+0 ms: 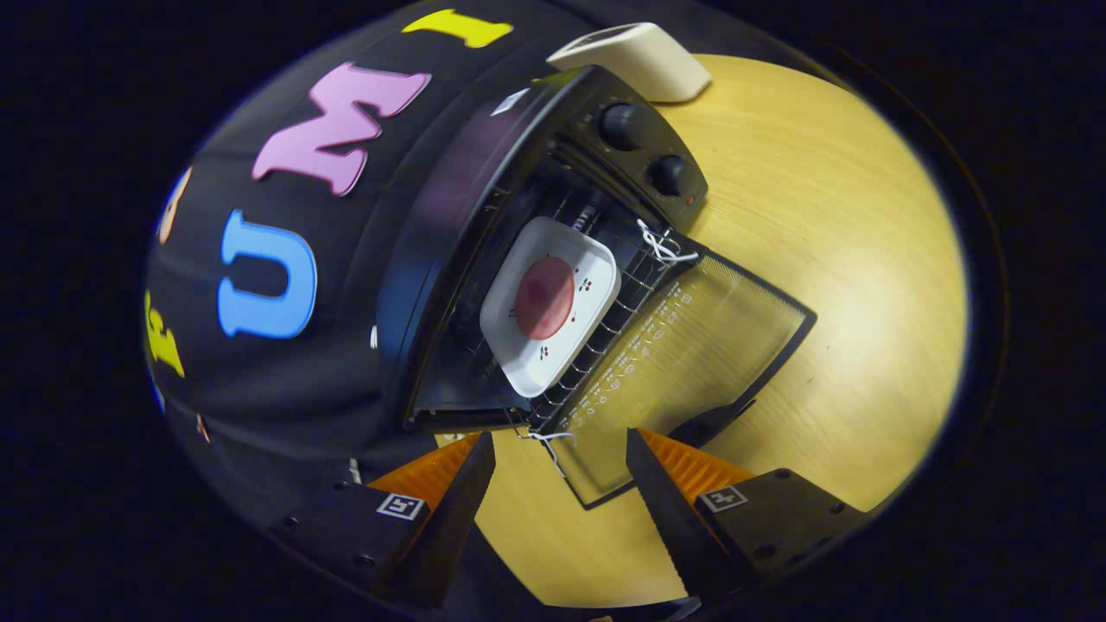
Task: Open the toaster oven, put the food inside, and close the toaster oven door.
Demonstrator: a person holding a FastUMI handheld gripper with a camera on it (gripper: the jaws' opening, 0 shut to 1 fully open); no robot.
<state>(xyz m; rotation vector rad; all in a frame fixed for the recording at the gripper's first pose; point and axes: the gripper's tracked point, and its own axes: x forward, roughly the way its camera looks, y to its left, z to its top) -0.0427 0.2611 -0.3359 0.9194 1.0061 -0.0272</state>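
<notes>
Jaws stand wide apart with nothing between them: the gripper holds nothing, and its two fingers frame only bare wood and the near corner of the oven door.

Largest in view is the wooden table, pale and grained, spreading beyond and beside the fingers. On it stands the black toaster oven, seen tilted, its back against the booth's dark cloth wall. Its glass door is folded fully down — it lies flat on the table, reaching out toward the fingers, with small white markings along the hinge edge and its handle at the far lip, just ahead of one finger.

Inside the open cavity a wire rack is drawn partly forward. On the rack sits a white square plate, and on the plate's middle lies a round reddish piece of food. Plate and food are ahead of the fingers and apart from them.

Two black knobs sit on the oven's control panel beside the cavity. A cream-coloured device rests on the table just past that panel. White string is tied at the corner of the rack near the hinge — another bit hangs at the opposite corner, between the fingertips.
</notes>
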